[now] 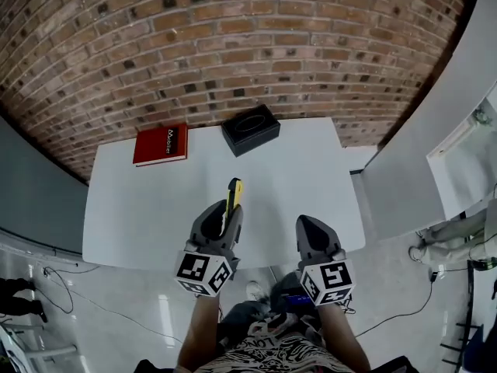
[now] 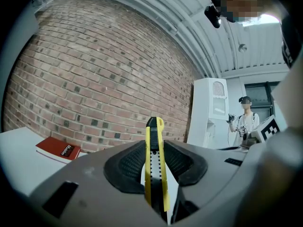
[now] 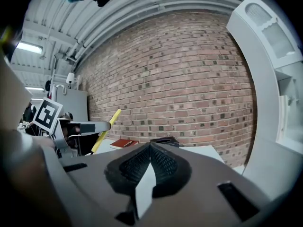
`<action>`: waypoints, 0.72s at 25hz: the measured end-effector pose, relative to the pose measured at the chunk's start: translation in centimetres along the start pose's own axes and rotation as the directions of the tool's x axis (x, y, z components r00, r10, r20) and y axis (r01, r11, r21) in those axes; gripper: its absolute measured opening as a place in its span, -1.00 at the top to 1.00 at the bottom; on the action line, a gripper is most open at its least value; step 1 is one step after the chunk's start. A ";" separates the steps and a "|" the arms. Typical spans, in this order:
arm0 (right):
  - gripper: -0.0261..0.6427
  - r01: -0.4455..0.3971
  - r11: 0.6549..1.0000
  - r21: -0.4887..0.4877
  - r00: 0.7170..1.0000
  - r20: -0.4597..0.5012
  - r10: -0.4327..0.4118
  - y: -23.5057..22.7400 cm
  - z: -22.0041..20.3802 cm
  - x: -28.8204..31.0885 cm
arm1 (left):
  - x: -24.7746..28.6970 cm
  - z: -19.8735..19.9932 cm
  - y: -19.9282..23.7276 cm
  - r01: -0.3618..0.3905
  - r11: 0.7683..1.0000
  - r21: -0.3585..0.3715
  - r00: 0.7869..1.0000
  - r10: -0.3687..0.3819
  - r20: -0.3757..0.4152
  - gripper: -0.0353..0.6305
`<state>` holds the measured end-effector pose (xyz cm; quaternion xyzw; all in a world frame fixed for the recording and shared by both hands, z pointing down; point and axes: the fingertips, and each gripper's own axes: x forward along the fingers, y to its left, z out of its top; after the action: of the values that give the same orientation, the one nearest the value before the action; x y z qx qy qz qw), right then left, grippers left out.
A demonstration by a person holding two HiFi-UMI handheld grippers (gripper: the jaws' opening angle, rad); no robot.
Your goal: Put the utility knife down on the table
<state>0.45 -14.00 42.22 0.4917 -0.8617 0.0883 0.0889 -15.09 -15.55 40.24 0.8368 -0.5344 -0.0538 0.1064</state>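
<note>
My left gripper is shut on a yellow and black utility knife, held above the near half of the white table. In the left gripper view the utility knife stands upright between the black pads, its tip poking out past them. The right gripper view shows the utility knife as a slanted yellow bar at the left. My right gripper is shut with nothing in it, its pads pressed together, hovering over the table's near right part.
A red book lies at the table's far left and a black box at the far middle. A brick wall runs behind the table. A white cabinet stands to the right. Another person stands in the background.
</note>
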 end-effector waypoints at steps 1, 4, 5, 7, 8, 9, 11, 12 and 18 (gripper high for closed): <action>0.91 0.004 1.000 0.000 1.000 0.000 -0.004 -0.2 0.1 0.0 | 0.3 0.1 0.0 0.004 1.000 0.002 1.000 -0.004 0.001 0.53; 0.91 0.004 1.000 0.016 1.000 0.013 -0.004 -1.0 0.6 0.0 | 1.0 0.4 -0.3 0.008 1.000 0.011 1.000 -0.008 0.006 0.53; 0.91 0.003 1.000 0.020 1.000 0.021 -0.003 -1.3 0.9 0.0 | 1.2 0.6 -0.4 0.009 1.000 0.015 1.000 -0.009 0.010 0.53; 0.91 0.008 1.000 0.016 1.000 0.025 -0.008 -2.0 1.2 0.4 | 1.8 0.9 -0.4 0.012 1.000 0.022 1.000 -0.012 0.015 0.53; 0.91 0.012 1.000 0.012 1.000 0.023 -0.012 -2.3 1.2 0.6 | 2.1 1.0 -0.3 0.012 1.000 0.021 1.000 -0.013 0.016 0.53; 0.91 0.013 1.000 0.012 1.000 0.021 -0.013 -2.5 1.3 0.7 | 2.2 0.9 -0.2 0.012 1.000 0.014 1.000 -0.012 0.015 0.53; 0.91 0.007 1.000 0.022 1.000 0.018 -0.008 -2.6 1.1 0.7 | 2.3 0.4 -0.2 0.010 1.000 -0.004 1.000 -0.010 0.007 0.53; 0.91 0.005 1.000 0.027 1.000 0.012 -0.006 -2.7 0.9 0.7 | 2.2 0.0 -0.2 0.009 1.000 -0.008 1.000 -0.009 -0.004 0.53; 0.91 0.010 0.999 0.036 1.000 -0.028 -0.009 -2.5 -0.9 1.0 | 1.6 -1.6 0.4 -0.001 1.000 -0.008 0.999 0.000 -0.041 0.53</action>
<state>2.17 -15.89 43.53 0.4961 -0.8562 0.1103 0.0926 -14.51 -16.95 41.89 0.8371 -0.5321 -0.0389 0.1207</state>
